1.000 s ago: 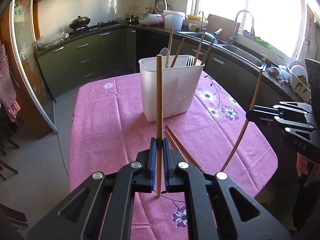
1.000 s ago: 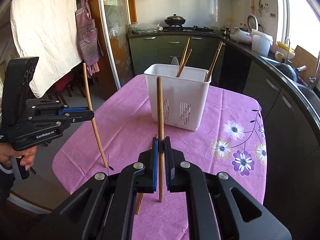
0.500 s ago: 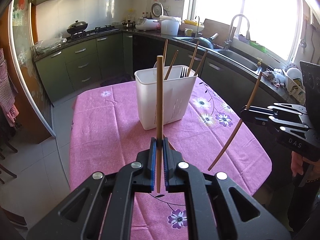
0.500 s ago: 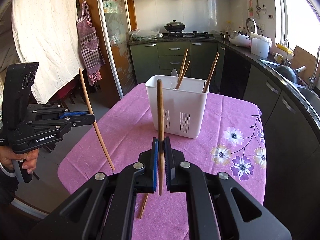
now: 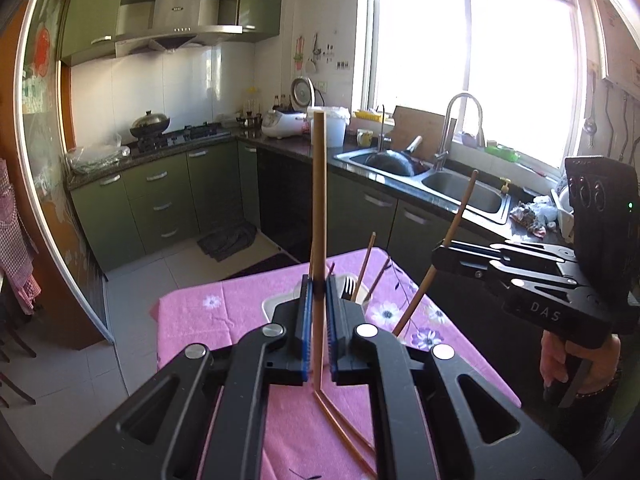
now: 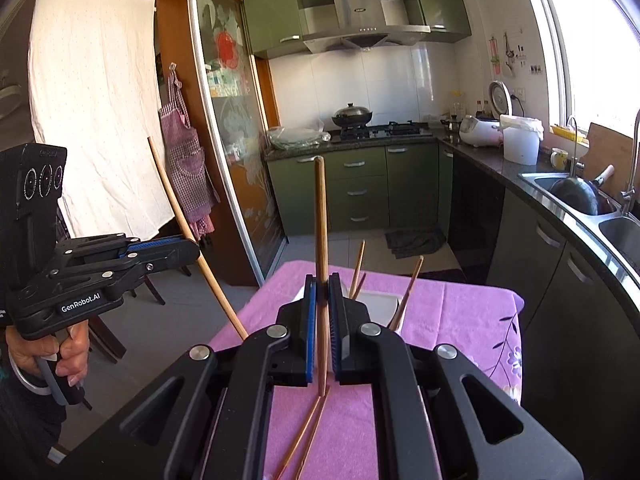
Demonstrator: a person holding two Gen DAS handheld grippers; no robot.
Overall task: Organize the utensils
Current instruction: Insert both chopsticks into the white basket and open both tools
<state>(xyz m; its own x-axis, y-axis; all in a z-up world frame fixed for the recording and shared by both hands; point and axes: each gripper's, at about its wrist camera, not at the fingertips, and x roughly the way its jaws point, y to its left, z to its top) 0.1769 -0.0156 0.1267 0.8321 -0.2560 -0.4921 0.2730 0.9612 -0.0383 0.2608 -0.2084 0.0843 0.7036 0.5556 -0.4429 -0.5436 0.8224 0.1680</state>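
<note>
Wooden chopstick (image 5: 319, 216) clamped upright in left gripper (image 5: 317, 332); second chopstick (image 6: 321, 264) clamped in right gripper (image 6: 322, 336). Left view alone shows fork (image 5: 348, 288) in white holder (image 5: 276, 302). Both views show loose chopsticks (image 6: 306, 436) on pink tablecloth (image 6: 460, 304).

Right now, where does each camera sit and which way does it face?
Left wrist: rides the left gripper, facing sink and window; its jaws clamp a chopstick; the right gripper and hand show at right.
Right wrist: rides the right gripper, facing the stove; the left gripper shows at left.
Shared: pink tablecloth, white holder, two loose chopsticks.
</note>
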